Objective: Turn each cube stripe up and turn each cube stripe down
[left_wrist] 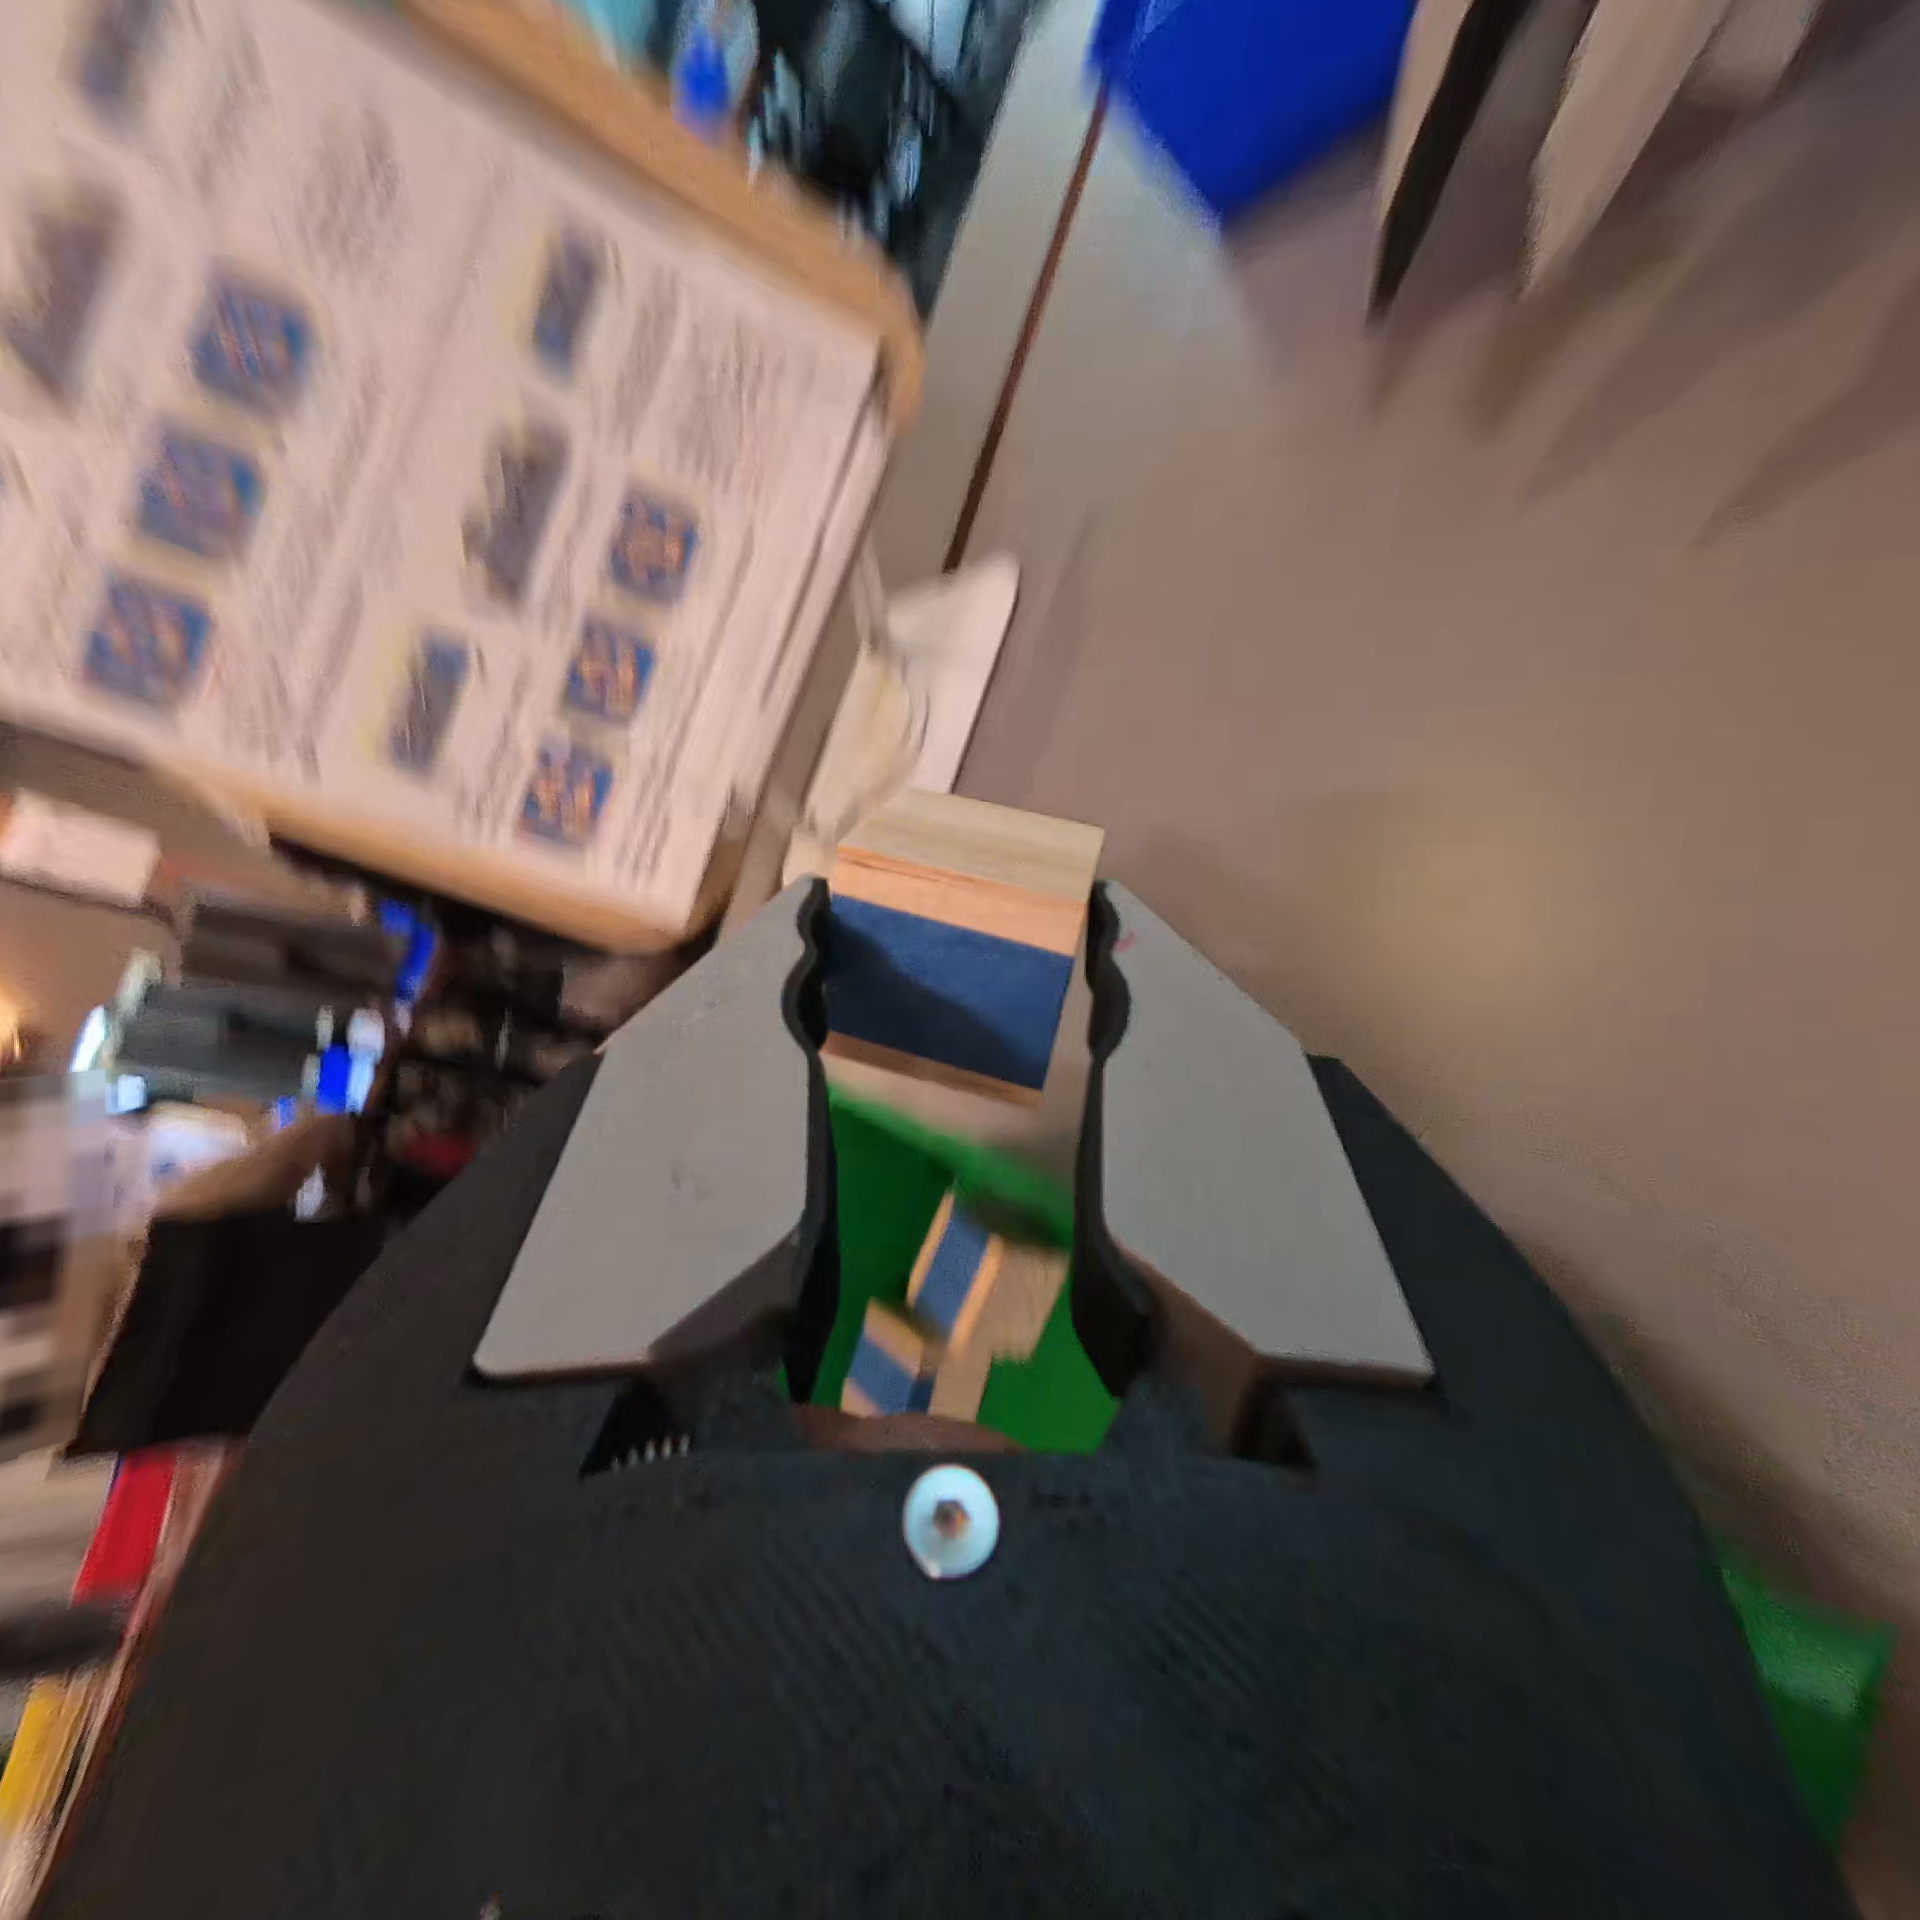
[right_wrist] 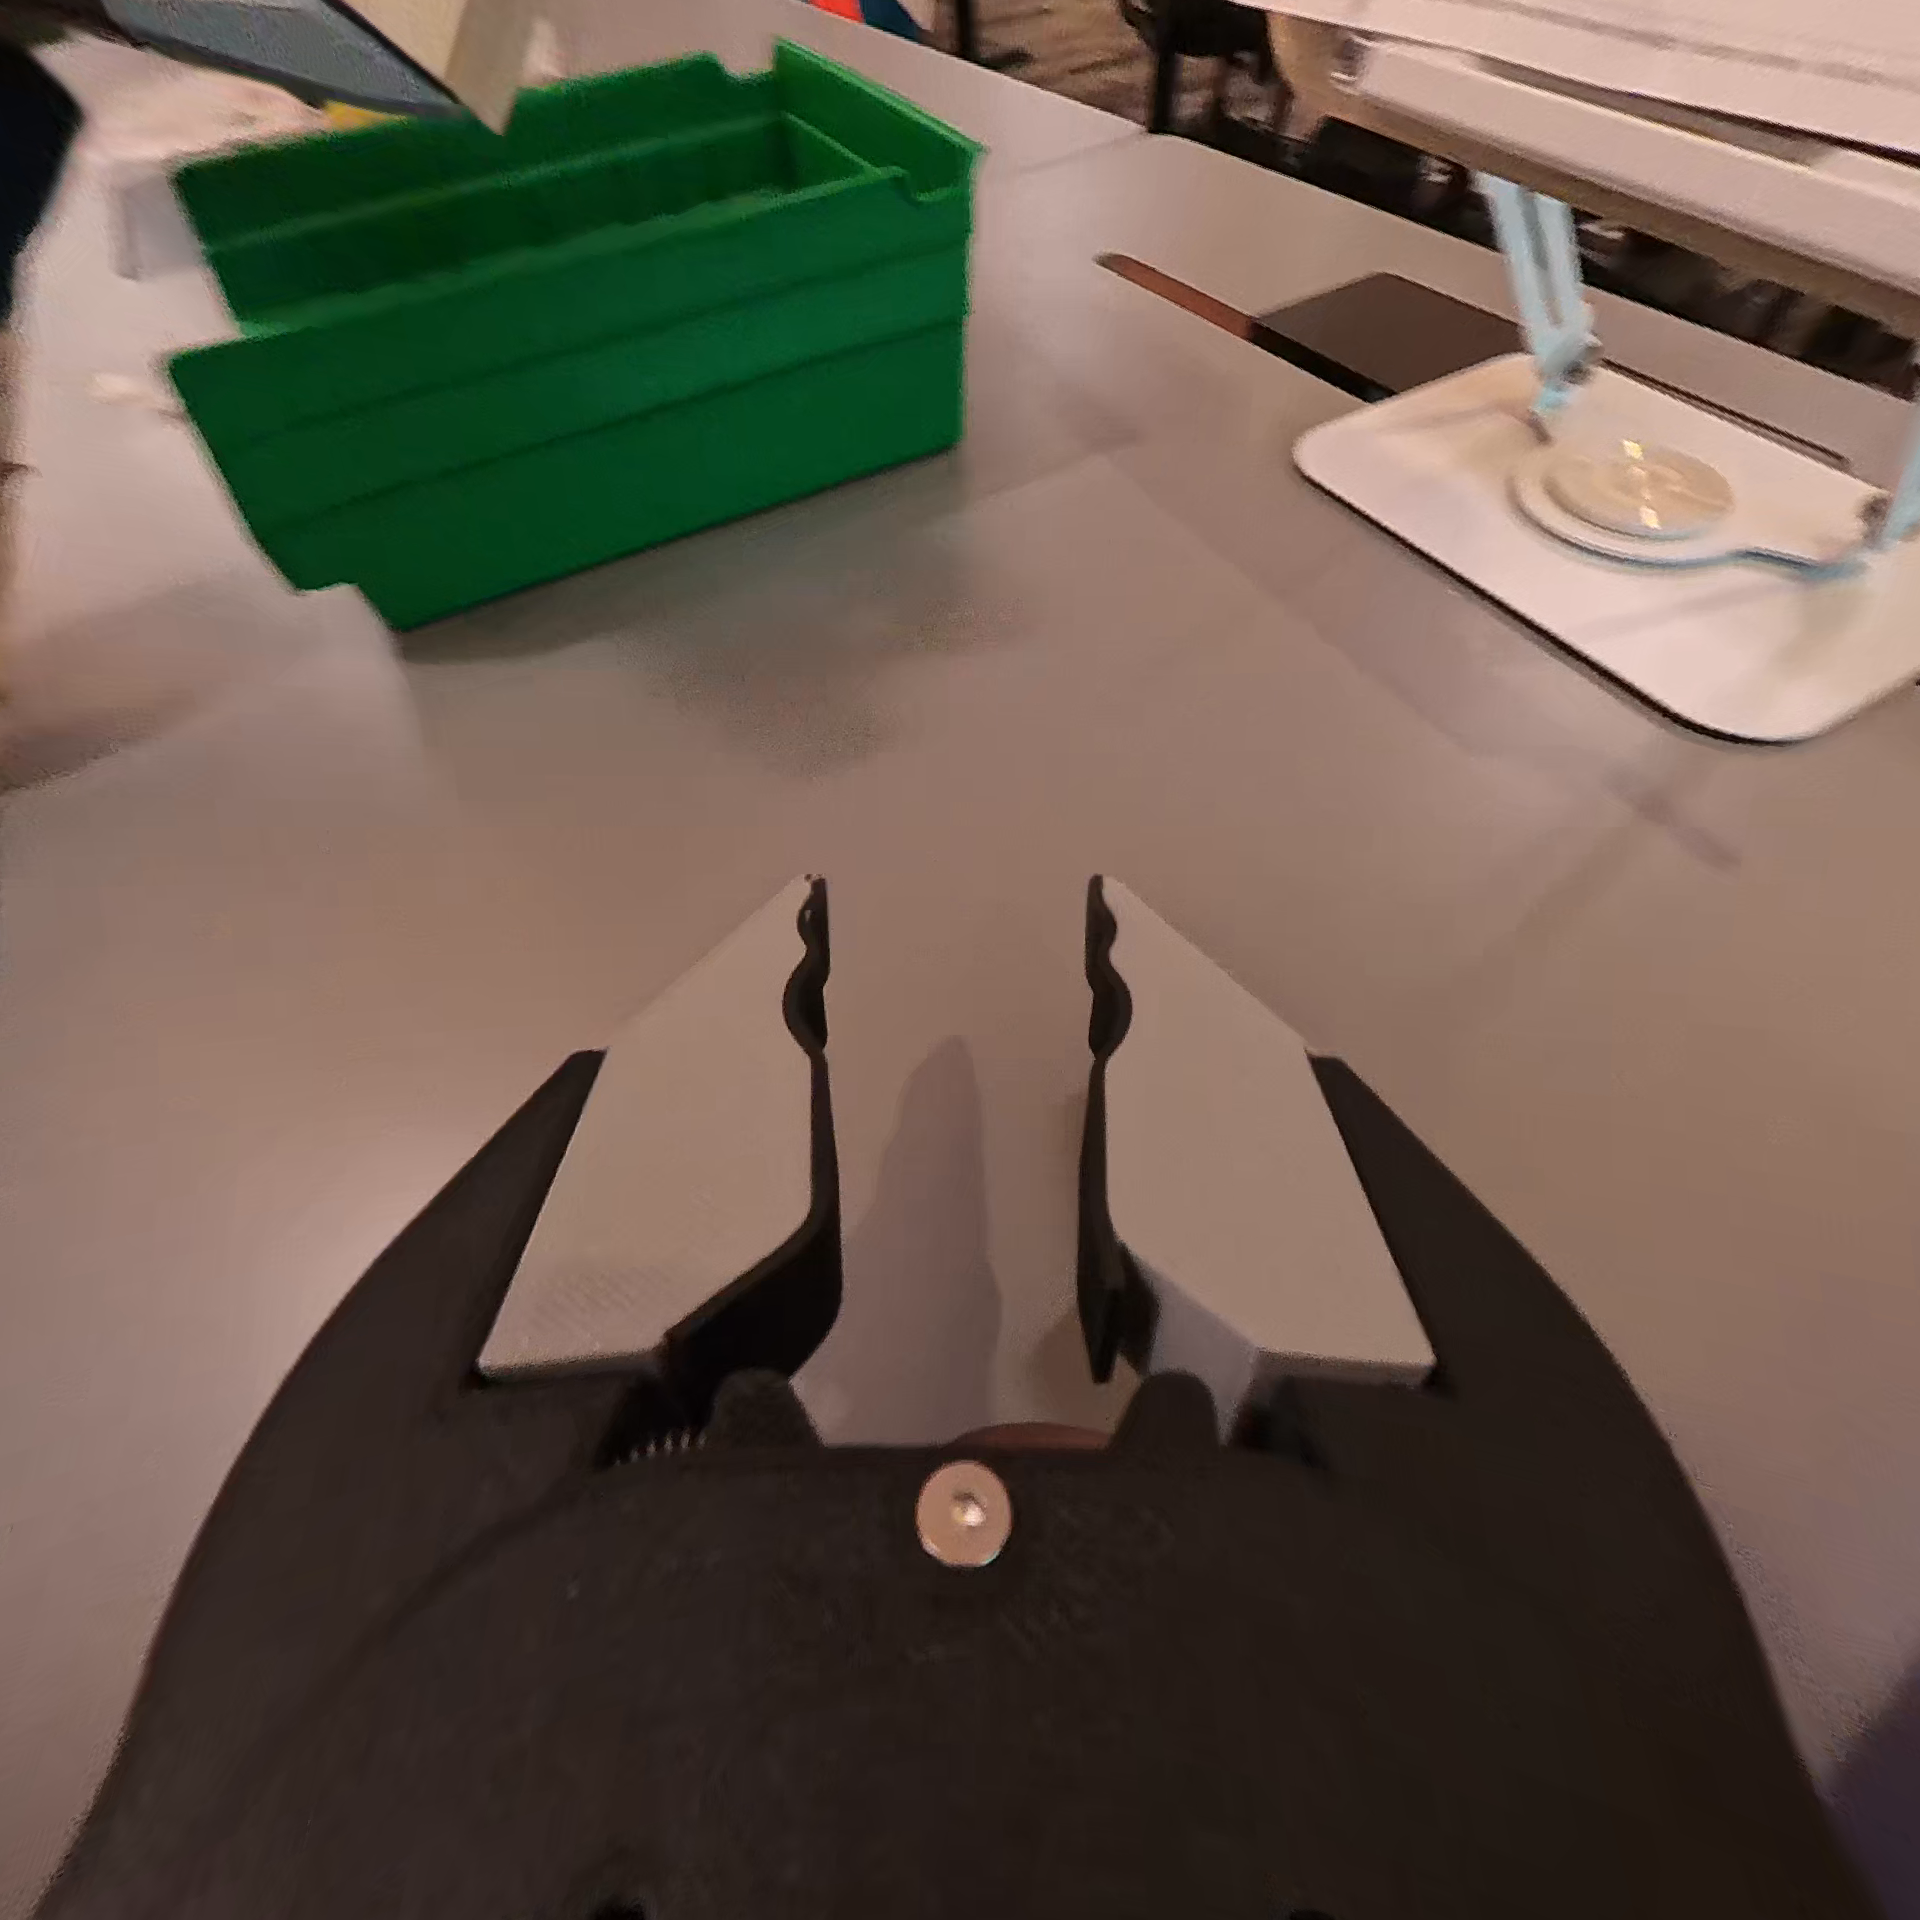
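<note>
Cube (left_wrist: 951, 971), a small wooden block with a dark blue stripe across the face turned to the camera, sits clamped between the fingertips of the left gripper (left_wrist: 954, 966), lifted above a green tray (left_wrist: 883, 1205). Below it, toward 6 o'clock, more striped cubes (left_wrist: 951, 1299) lie blurred in the tray. The block looks light, rigid and smooth-faced; flat opposite sides, as gripped here, seem the surest hold, since a corner grip would likely slip.

Only the left wrist view shows the cubes. The right wrist view instead shows the tray's outside, at 11 o'clock on a grey table (right_wrist: 1039, 727), with a white stand base (right_wrist: 1621, 561) at 2 o'clock. The right gripper (right_wrist: 956, 914) hovers over bare table, fingers parted and holding nothing.
</note>
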A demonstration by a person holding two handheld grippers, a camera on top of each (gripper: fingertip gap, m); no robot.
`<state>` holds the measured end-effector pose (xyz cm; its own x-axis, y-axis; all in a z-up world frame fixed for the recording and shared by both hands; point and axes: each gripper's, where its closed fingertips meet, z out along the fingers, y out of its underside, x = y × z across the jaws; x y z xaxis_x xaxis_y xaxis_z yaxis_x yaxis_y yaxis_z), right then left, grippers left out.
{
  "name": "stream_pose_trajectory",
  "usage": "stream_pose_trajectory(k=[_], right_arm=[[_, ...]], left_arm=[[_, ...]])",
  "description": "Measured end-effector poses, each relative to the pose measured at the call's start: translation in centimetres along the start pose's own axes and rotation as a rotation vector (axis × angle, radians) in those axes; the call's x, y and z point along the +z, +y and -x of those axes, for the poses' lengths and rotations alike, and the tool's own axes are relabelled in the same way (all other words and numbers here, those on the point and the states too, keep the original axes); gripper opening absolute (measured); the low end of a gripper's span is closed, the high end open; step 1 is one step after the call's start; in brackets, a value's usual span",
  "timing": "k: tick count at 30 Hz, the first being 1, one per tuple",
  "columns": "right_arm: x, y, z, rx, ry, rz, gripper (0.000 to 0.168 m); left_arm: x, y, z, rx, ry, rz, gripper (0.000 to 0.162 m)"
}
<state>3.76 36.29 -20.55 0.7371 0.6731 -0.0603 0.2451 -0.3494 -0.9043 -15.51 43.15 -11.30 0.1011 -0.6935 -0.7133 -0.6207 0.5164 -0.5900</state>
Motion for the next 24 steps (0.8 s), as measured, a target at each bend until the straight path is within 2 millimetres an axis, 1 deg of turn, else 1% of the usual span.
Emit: stream_pose_trajectory(k=[2, 4, 5, 7, 9, 11, 14, 18, 20, 22, 23, 24], right_arm=[[-0.1, -0.5, 1.6, -0.001, -0.094, -0.027, 0.048], [-0.5, -1.1, 3.2, 0.001, -0.198, -0.069, 0.048], [-0.9, -1.5, 4.0, 0.011, -0.254, -0.093, 0.049], [-1.9, -2.5, 5.0, 0.046, -0.35, -0.15, 0.049], [-3.0, -3.5, 5.4, 0.098, -0.422, -0.209, 0.052], [-4.0, -4.2, 5.8, 0.161, -0.512, -0.252, 0.054], [-4.7, -4.5, 6.1, 0.228, -0.605, -0.266, 0.06], [-4.6, -4.6, 7.2, 0.276, -0.701, -0.262, 0.06], [-4.3, -4.5, 8.2, 0.298, -0.754, -0.244, 0.061], [-3.6, -4.1, 8.7, 0.31, -0.769, -0.215, 0.062], [-3.4, -4.0, 9.0, 0.31, -0.777, -0.205, 0.06], [-3.4, -3.9, 9.3, 0.306, -0.793, -0.204, 0.053]], left_arm=[[0.6, -5.6, -2.4, 0.04, 0.016, -0.169, 0.048], [1.8, -9.9, -5.3, 0.066, 0.027, -0.317, 0.047], [2.6, -11.5, -6.6, 0.07, 0.022, -0.373, 0.047], [4.4, -13.5, -9.0, 0.072, 0.018, -0.446, 0.047], [6.1, -14.4, -10.6, 0.076, -0.013, -0.486, 0.047], [7.1, -14.8, -11.8, 0.083, -0.032, -0.513, 0.047], [7.2, -15.2, -13.1, 0.077, -0.006, -0.553, 0.047], [6.9, -15.1, -13.4, 0.004, 0.027, -0.602, 0.047], [6.7, -15.3, -13.1, 0.004, 0.003, -0.619, 0.048], [6.4, -15.7, -12.8, 0.009, -0.039, -0.638, 0.048], [6.3, -15.9, -12.9, 0.003, -0.031, -0.648, 0.047], [6.2, -16.0, -13.1, -0.003, -0.02, -0.653, 0.047]])
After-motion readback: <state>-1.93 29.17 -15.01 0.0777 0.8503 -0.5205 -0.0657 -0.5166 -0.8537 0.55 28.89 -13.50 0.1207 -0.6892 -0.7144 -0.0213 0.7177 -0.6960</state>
